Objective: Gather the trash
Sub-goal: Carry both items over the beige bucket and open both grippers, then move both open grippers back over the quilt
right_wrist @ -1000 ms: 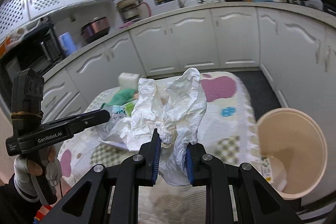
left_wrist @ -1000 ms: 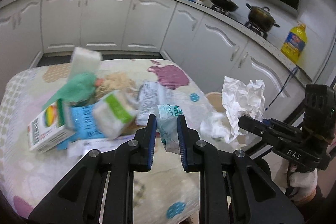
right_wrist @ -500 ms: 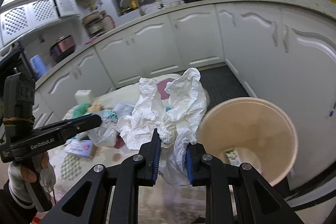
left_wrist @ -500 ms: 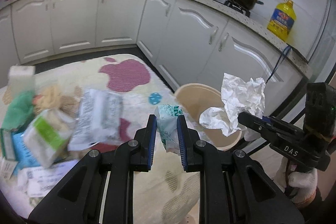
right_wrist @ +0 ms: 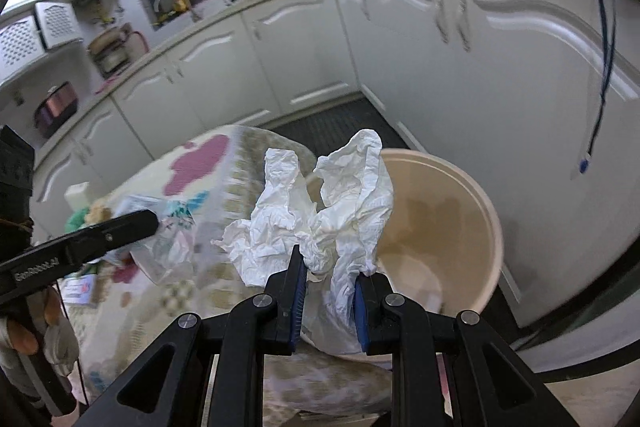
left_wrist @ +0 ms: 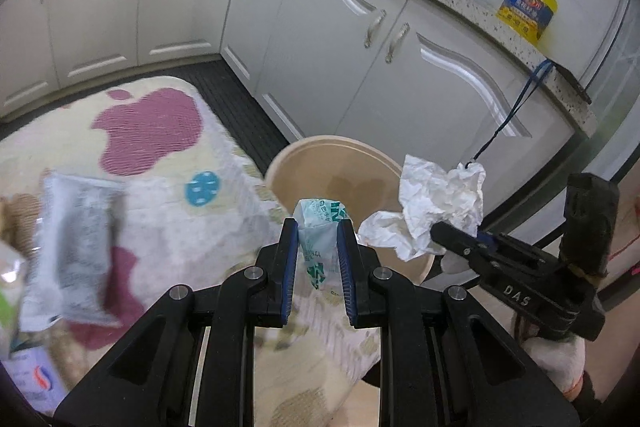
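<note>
My left gripper [left_wrist: 318, 229] is shut on a clear plastic wrapper with green print [left_wrist: 319, 227], held in front of the near rim of the beige waste bin [left_wrist: 332, 147]. My right gripper [right_wrist: 332, 265] is shut on a crumpled white paper [right_wrist: 320, 211], which hangs over the left rim of the same bin [right_wrist: 472, 187]. In the left wrist view the right gripper [left_wrist: 436, 231] carries that paper [left_wrist: 440, 195] at the bin's right side. The right wrist view shows the left gripper [right_wrist: 154, 221] with its wrapper [right_wrist: 172, 247] over the table's edge.
More trash lies on the patterned tablecloth [left_wrist: 152, 123]: a grey printed packet [left_wrist: 78, 247] and blurred boxes at the far left. White kitchen cabinets [left_wrist: 360, 59] stand behind the bin. A yellow oil bottle [left_wrist: 526, 5] and pots sit on the counter. A gloved hand [right_wrist: 52, 339] holds the left gripper.
Both grippers have swung from over the table's trash pile to the right, toward the beige bin, each keeping hold of its piece. The bin now fills much more of both views.
</note>
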Action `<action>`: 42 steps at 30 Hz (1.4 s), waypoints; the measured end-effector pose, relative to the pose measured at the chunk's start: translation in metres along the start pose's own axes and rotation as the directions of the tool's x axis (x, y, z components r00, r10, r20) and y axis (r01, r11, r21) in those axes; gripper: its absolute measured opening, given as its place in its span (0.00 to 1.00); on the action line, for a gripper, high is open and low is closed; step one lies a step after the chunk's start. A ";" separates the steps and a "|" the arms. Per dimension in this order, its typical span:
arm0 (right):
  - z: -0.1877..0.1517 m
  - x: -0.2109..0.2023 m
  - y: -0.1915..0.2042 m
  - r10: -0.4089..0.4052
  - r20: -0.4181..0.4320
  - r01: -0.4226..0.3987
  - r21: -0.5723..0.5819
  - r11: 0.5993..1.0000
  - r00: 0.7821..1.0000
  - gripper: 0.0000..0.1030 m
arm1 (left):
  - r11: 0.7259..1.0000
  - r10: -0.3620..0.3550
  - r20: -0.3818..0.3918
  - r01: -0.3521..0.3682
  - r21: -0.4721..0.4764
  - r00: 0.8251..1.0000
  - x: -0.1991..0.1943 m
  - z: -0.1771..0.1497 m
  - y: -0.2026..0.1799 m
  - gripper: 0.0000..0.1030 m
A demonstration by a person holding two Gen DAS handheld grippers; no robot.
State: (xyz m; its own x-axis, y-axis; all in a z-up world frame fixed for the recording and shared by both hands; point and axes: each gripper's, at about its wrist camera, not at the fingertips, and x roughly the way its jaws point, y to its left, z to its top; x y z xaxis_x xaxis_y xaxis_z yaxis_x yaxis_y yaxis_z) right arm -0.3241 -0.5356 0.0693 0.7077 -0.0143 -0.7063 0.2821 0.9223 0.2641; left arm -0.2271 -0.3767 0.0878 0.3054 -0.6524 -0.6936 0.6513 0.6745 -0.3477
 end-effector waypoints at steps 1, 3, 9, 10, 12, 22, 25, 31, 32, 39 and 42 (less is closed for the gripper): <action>0.000 0.004 -0.005 -0.011 -0.008 0.011 0.008 1.000 1.000 0.19 | 1.000 0.001 -0.006 -0.001 0.001 1.000 0.005 0.002 -0.001 0.17; 0.001 0.011 -0.012 -0.031 -0.024 0.031 0.012 0.999 0.999 0.19 | 1.000 0.006 -0.019 -0.006 -0.001 1.000 0.018 0.005 -0.004 0.17; -0.001 0.033 -0.027 -0.089 -0.073 0.091 0.027 0.995 0.993 0.19 | 0.999 0.032 -0.038 -0.033 -0.015 0.999 0.049 0.012 -0.009 0.17; -0.001 0.036 -0.028 -0.095 -0.083 0.098 0.030 0.995 0.992 0.23 | 0.999 0.036 -0.038 -0.037 -0.016 0.999 0.052 0.013 -0.009 0.17; 0.000 0.044 -0.031 -0.099 -0.107 0.103 0.035 0.994 0.989 0.38 | 0.999 0.048 -0.040 -0.049 -0.022 0.998 0.059 0.015 -0.008 0.19; -0.005 0.043 -0.043 -0.098 -0.110 0.107 0.078 0.991 0.989 0.45 | 0.998 0.050 -0.062 -0.053 -0.046 0.997 0.065 0.013 0.000 0.45; -0.005 0.041 -0.039 -0.086 -0.102 0.095 0.082 0.992 0.991 0.45 | 0.998 0.047 -0.055 -0.049 -0.038 0.997 0.058 0.011 -0.002 0.45; -0.006 0.035 -0.026 -0.071 -0.080 0.076 0.066 0.995 0.994 0.45 | 0.998 0.056 -0.022 -0.057 -0.015 0.998 0.040 0.009 -0.007 0.45; -0.005 0.034 -0.024 -0.068 -0.075 0.073 0.063 0.995 0.995 0.45 | 0.998 0.059 -0.016 -0.060 -0.013 0.998 0.037 0.008 -0.008 0.46; -0.003 0.027 -0.007 -0.055 -0.045 0.057 0.039 0.998 0.997 0.48 | 0.996 0.087 0.021 -0.087 -0.006 0.996 0.018 0.003 -0.006 0.46; -0.002 0.025 0.001 -0.049 -0.034 0.050 0.029 0.998 0.998 0.52 | 0.995 0.102 0.040 -0.102 -0.007 0.994 0.009 0.001 -0.005 0.46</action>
State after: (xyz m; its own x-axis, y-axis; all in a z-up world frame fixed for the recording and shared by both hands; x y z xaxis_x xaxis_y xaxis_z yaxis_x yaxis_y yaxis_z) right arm -0.3079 -0.5345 0.0508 0.6705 -0.0460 -0.7405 0.3355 0.9090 0.2473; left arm -0.2270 -0.3859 0.0836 0.3982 -0.5932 -0.6997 0.6118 0.7401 -0.2793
